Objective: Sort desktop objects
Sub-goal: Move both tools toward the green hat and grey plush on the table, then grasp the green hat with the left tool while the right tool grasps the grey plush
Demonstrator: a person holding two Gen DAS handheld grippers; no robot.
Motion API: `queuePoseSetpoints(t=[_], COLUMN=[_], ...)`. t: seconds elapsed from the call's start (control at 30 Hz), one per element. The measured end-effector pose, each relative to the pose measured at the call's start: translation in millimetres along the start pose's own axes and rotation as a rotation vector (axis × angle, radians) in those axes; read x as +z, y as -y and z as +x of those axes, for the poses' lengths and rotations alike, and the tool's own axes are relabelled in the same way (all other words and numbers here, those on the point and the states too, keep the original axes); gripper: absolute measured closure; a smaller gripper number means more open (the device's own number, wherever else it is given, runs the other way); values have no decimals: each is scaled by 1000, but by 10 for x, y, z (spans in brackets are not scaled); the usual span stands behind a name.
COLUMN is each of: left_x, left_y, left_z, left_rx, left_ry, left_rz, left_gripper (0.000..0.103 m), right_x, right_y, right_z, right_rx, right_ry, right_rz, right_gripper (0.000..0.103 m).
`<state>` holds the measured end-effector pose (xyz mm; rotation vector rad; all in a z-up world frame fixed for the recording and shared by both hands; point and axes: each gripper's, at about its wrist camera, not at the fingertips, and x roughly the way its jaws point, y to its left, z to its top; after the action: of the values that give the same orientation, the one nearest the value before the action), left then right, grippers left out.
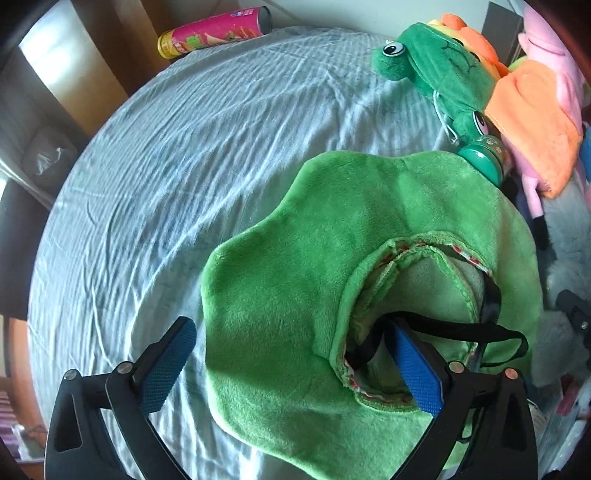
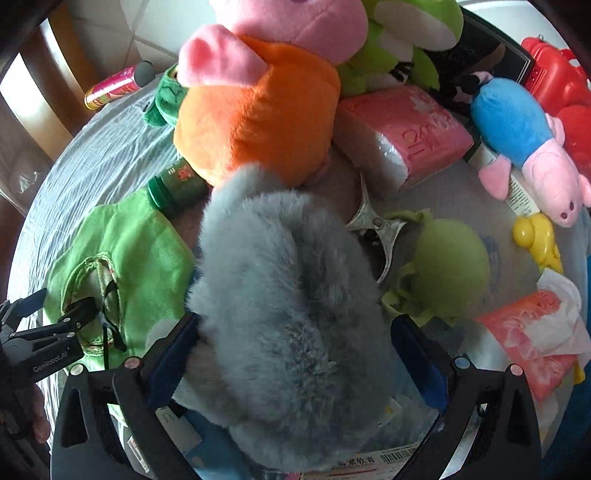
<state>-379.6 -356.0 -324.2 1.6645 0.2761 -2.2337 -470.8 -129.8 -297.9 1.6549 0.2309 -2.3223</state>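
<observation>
A bright green plush hat [image 1: 295, 258] lies flat on the pale striped cloth [image 1: 166, 166], with its opening and a black strap [image 1: 461, 326] at the right. My left gripper [image 1: 295, 369] is open and straddles the hat's near part: its right finger dips into the opening and its left finger stands over bare cloth. In the right wrist view a grey-blue furry plush [image 2: 288, 295] lies between the wide jaws of my right gripper [image 2: 295, 354], which is open; the left pad brushes the fur. The green hat [image 2: 125, 251] and the left gripper [image 2: 55, 306] show at the left there.
A pink crisps can [image 1: 214, 31] lies at the far edge. A green frog plush [image 1: 436, 70], a pig plush in orange [image 2: 258, 110], a green bottle [image 2: 177, 188], pink tissue packs [image 2: 402, 136], a blue pig plush [image 2: 517, 129], a red case [image 2: 561, 85] and an olive plush [image 2: 450, 273] crowd the right side.
</observation>
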Motion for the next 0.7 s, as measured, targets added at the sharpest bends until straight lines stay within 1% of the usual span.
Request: queuePoseSetpoints(t=[0.07, 0.1, 0.13, 0.17, 0.2, 0.23, 0.27, 0.3, 0.37, 0.4, 0.43, 0.47, 0.57, 0.7], left_x=[-34, -55, -75, -92, -106, -119, -135, -150, -179, -193, -200, -206, -206, -239], left_y=[-90, -86, -81, -51, -20, 10, 38, 65, 95, 109, 97, 86, 11, -117], left_z=[31, 2, -27, -73, -116, -150, -176, -202, -267, -301, -374, -448, -708, -1062], left_rx=[-54, -58, -62, -71, -80, -92, -97, -102, -94, -89, -81, -72, -33, -31], left_ry=[-13, -4, 6, 15, 20, 21, 23, 25, 33, 37, 52, 67, 131, 208], left_rz=[-42, -34, -26, -8, 2, 9, 12, 15, 22, 26, 25, 24, 20, 5], left_gripper=[1, 4, 13, 27, 33, 49, 59, 61, 68, 74, 78, 80, 81, 82], right_x=[-20, -32, -46, -58, -67, -75, -82, -92, -120, -140, -162, -185, -252, -308], right_y=[30, 38, 41, 40, 33, 19, 4, -14, -50, -62, -71, -71, -77, -95], right_z=[99, 129, 135, 114, 59, -12, -85, -146, -198, -193, -184, -187, -257, -489], right_rx=[12, 13, 13, 13, 10, 2, -8, -16, -16, -12, -7, -6, -11, 3], right_ry=[-20, -24, -23, -18, -2, 15, 32, 42, 44, 40, 35, 31, 35, 77], right_rz=[21, 27, 29, 28, 21, 7, -9, -24, -48, -54, -57, -53, -49, -54], right_gripper=[0, 0, 0, 0, 0, 0, 0, 0, 0, 2, 21, 46, 49, 52])
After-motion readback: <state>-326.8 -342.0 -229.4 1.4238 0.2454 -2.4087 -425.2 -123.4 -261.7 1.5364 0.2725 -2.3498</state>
